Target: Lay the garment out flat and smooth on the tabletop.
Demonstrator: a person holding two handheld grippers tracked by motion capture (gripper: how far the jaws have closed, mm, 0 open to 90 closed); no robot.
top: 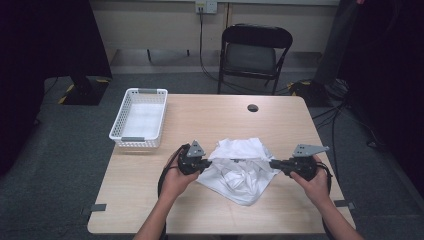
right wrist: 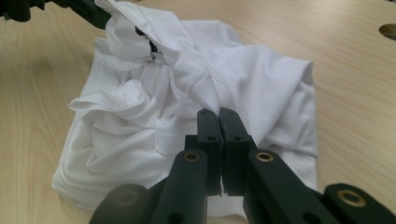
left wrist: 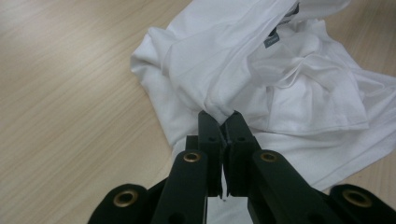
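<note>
A crumpled white T-shirt (top: 240, 167) lies on the wooden table (top: 150, 195), with a small grey label (left wrist: 272, 41) at its collar. My left gripper (top: 209, 162) is shut on a fold at the shirt's left side; in the left gripper view the cloth (left wrist: 243, 70) bunches into the closed tips of the left gripper (left wrist: 225, 120). On the opposite side my right gripper (top: 272, 163) pinches the shirt's right edge, and the cloth (right wrist: 210, 88) runs into the tips of the right gripper (right wrist: 217, 115). The fabric is pulled taut between the two grippers and lifted a little.
A white plastic basket (top: 139, 118) with something white in it stands at the table's back left. A round cable hole (top: 253, 107) is in the tabletop at the back. A black folding chair (top: 252, 52) stands beyond the table.
</note>
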